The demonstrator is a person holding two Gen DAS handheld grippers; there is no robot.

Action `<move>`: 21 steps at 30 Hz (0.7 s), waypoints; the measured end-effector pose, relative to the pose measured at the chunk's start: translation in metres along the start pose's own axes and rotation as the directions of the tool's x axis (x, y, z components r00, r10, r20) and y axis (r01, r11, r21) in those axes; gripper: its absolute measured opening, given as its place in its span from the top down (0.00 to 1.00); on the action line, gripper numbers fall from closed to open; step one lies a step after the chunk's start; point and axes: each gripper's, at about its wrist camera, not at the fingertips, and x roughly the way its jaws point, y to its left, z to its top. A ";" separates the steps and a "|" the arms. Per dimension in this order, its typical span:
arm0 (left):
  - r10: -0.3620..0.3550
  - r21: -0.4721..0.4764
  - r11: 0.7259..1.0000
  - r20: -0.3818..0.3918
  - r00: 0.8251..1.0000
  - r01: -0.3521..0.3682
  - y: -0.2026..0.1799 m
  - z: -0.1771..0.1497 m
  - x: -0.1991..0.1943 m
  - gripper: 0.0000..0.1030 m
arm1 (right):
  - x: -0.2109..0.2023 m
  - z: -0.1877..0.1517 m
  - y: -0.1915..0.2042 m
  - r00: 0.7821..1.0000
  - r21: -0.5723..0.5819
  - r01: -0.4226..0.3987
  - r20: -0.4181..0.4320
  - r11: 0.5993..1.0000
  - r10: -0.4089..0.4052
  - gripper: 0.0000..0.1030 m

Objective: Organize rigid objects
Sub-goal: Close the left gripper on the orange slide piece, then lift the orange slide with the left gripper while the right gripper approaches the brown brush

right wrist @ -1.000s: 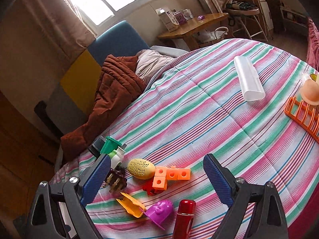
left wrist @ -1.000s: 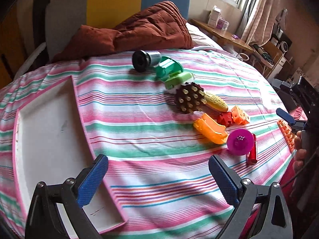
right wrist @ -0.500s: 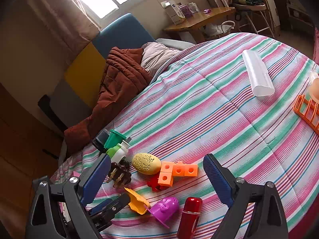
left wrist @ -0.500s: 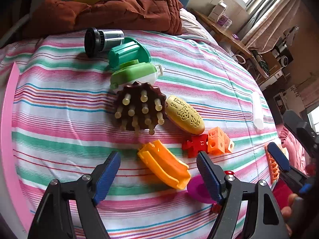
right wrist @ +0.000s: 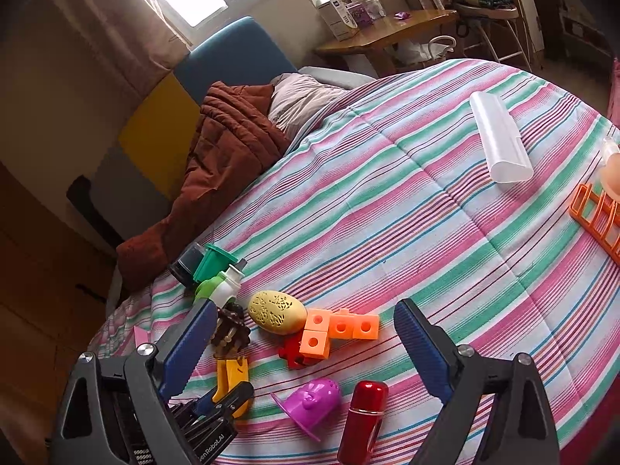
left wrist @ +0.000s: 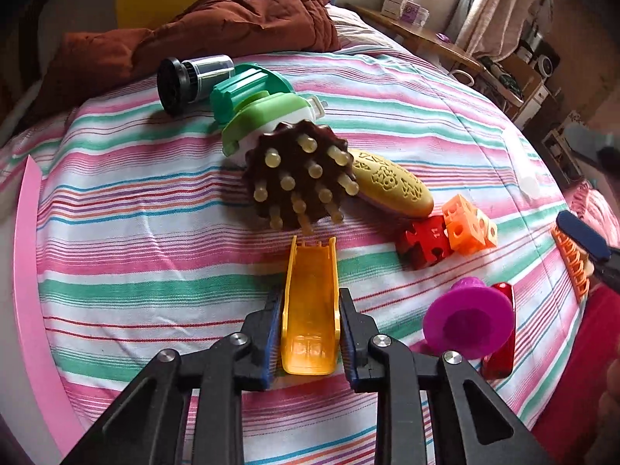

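My left gripper [left wrist: 310, 306] is shut on a yellow-orange toy slide [left wrist: 310, 302] that lies on the striped bedspread. It also shows in the right wrist view [right wrist: 231, 378] with the left gripper's tips [right wrist: 228, 397] around it. Beyond it lie a brown spiky massage brush [left wrist: 298, 178], a yellow oval piece [left wrist: 391, 188], a red puzzle block [left wrist: 424, 238] and orange cubes [left wrist: 469, 226]. My right gripper [right wrist: 306, 348] is open and empty, held above the toys. A purple cone toy [right wrist: 310, 401] and a red cylinder [right wrist: 364, 418] lie below it.
A pink-rimmed white tray [left wrist: 27, 271] lies at the left. A black-and-silver cylinder [left wrist: 190, 81] and green lids [left wrist: 255, 108] sit behind the brush. A clear tube [right wrist: 500, 141] and an orange rack [right wrist: 596, 217] lie at the right. A brown quilt [left wrist: 217, 27] lies at the bed's head.
My left gripper moved forward over the toys and closed on the yellow-orange slide, which now points along the fingers. The right gripper stayed open and shifted only slightly.
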 end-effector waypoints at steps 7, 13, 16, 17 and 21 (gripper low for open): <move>0.002 0.059 0.998 0.024 1.000 -0.004 0.005 -0.028 -0.016 0.74 | 0.004 -0.001 -0.003 1.000 0.012 0.023 -0.016 1.000 -0.022 0.12; 0.029 0.119 0.992 0.075 0.997 -0.038 0.009 -0.058 -0.036 0.74 | 0.006 -0.003 0.000 0.998 -0.008 0.046 -0.029 0.999 -0.047 0.22; 0.030 0.133 0.990 0.081 0.996 -0.040 0.011 -0.067 -0.043 0.74 | 0.010 -0.005 0.004 0.998 -0.032 0.046 -0.048 0.998 -0.048 0.28; 0.032 0.132 0.990 0.083 0.996 -0.043 0.012 -0.071 -0.045 0.74 | 0.012 -0.006 0.006 0.997 -0.044 0.043 -0.061 0.998 -0.045 0.29; 0.016 0.147 0.989 0.108 0.994 -0.032 0.016 -0.081 -0.060 0.74 | 0.023 -0.014 0.026 0.991 -0.150 0.031 -0.122 0.988 -0.049 0.31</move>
